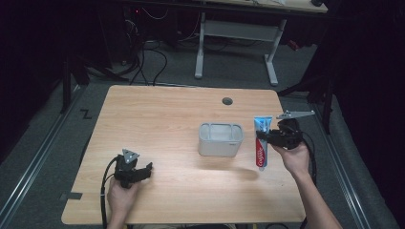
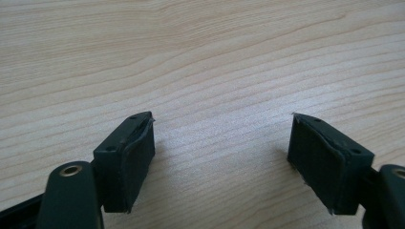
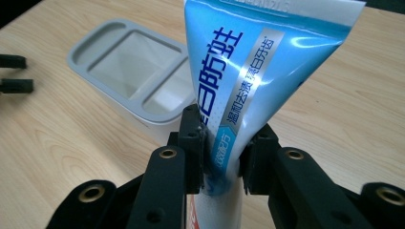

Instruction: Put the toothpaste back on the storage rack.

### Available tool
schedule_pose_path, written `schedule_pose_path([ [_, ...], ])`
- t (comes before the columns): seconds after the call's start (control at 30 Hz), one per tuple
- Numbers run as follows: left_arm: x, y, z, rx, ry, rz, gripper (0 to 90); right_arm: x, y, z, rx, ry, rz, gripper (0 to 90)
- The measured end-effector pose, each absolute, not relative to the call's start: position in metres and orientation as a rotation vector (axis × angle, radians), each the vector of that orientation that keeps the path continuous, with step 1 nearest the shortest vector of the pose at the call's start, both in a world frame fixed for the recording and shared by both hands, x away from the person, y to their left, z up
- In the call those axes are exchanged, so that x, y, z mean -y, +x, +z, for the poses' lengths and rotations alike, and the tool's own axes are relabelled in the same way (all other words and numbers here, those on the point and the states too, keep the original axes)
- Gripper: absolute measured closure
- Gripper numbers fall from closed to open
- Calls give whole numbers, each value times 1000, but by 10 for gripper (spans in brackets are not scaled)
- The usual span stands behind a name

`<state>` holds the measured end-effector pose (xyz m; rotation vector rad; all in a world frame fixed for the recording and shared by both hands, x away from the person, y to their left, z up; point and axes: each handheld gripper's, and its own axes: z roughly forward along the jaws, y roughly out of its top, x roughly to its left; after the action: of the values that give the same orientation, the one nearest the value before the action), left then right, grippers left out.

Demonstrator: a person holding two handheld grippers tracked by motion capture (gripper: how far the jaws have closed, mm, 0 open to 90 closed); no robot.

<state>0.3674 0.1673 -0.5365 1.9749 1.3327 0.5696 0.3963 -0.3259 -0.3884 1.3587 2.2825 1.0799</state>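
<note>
Toothpaste tube (image 3: 248, 81) sits clamped upright in the right gripper (image 3: 222, 157) beside the grey holder (image 1: 220, 139); left gripper (image 2: 222, 157) gapes over the table (image 1: 157, 114)

The toothpaste tube (image 3: 248, 81), just beside the grey holder (image 3: 124, 71), bore large dark-blue Chinese characters, "防蛀" among them. A silver stripe alongside them read "温和去渍 亮白牙齿". On the tube's (image 1: 261, 143) red lower part in the high view, white lettering was too small to read.
</note>
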Motion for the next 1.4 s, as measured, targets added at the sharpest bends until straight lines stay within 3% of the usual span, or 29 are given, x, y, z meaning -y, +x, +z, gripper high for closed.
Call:
schedule_pose_path([
  [0.4, -167, 367, -537, -1335, 1972, 567, 246, 325, 390, -389, -2274, 1347, 1111, 739],
  [1.4, -170, 366, -536, -1352, 1957, 563, 237, 298, 373, -335, -2258, 1122, 1315, 740],
])
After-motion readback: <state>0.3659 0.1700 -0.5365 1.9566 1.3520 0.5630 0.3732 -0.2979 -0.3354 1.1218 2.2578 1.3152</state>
